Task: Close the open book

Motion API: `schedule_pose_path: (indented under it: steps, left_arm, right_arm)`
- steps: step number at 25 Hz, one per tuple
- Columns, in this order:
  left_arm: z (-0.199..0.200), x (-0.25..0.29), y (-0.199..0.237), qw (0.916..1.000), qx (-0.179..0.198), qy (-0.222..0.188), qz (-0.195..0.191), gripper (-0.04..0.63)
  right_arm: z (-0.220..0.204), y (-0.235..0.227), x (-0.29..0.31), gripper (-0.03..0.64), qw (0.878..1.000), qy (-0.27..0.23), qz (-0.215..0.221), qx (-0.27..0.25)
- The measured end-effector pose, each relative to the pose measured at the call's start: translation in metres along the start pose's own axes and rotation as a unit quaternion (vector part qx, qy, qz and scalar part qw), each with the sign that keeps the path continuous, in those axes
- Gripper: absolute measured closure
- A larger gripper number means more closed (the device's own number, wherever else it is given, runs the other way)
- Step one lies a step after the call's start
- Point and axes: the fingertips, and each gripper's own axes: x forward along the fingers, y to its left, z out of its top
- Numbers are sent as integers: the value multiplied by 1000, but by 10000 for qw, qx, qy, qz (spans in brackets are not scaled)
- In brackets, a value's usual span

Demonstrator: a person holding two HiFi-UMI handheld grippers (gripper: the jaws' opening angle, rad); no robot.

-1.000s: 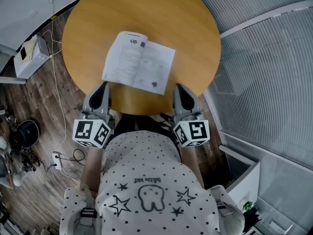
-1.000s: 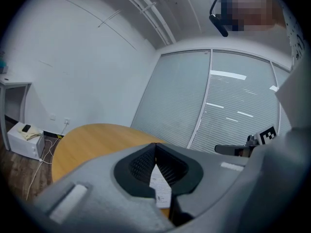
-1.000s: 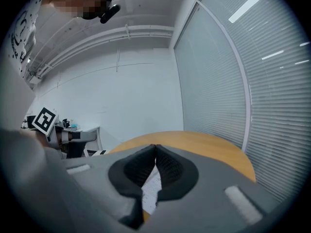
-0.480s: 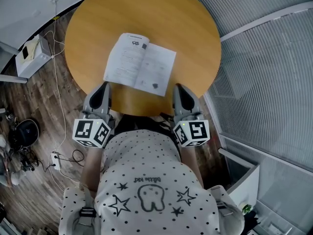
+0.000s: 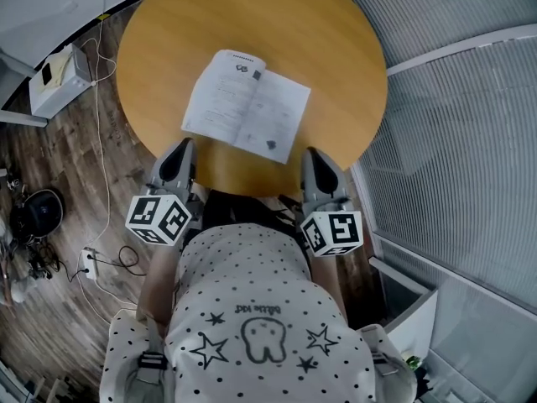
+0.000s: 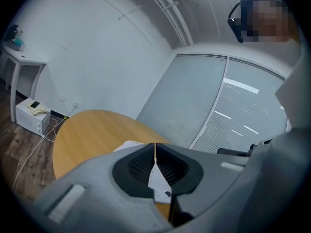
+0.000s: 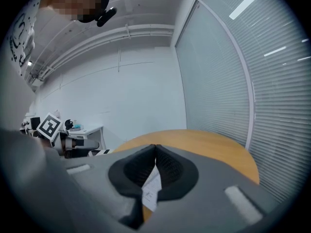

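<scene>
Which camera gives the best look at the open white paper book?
The head view: the open white paper book lies whole, both pages showing, on the round wooden table. In the left gripper view the shut left claw hides all but a strip of it; the shut right claw does likewise in its view.

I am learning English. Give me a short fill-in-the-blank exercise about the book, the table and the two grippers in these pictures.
1. The book lies ____ (open/closed) on the table.
2. The table top has a ____ shape.
3. The left gripper and the right gripper both have their jaws ____ (open/shut), with nothing held.

Missing words: open; round; shut.
</scene>
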Motion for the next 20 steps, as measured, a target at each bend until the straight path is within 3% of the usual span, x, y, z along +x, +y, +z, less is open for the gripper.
schedule_pose_path:
  steps: [2,3,7,12,16,20]
  left_arm:
    - [-10,1,4,9995,-272,129,-18,555]
    - [-15,2,5,9988,-444,191,-33,488]
    - [-37,9,17,9942,-1029,323,18,463]
    - [-75,23,37,9681,-2462,450,118,420]
    - [-97,32,48,9644,-2551,634,292,408]
    - [-117,44,57,9481,-3081,732,298,396]
  right_arm:
    - [-2,-1,-1,612,10000,61,-2,-2]
    - [-2,-2,-2,612,10000,87,-6,-1]
    - [-6,-5,-4,612,9999,164,-24,-13]
    - [-12,-9,-6,612,9997,235,-67,-39]
    - [-11,-8,-5,612,9996,257,-19,-139]
    - [-10,-1,-1,612,9993,303,43,-225]
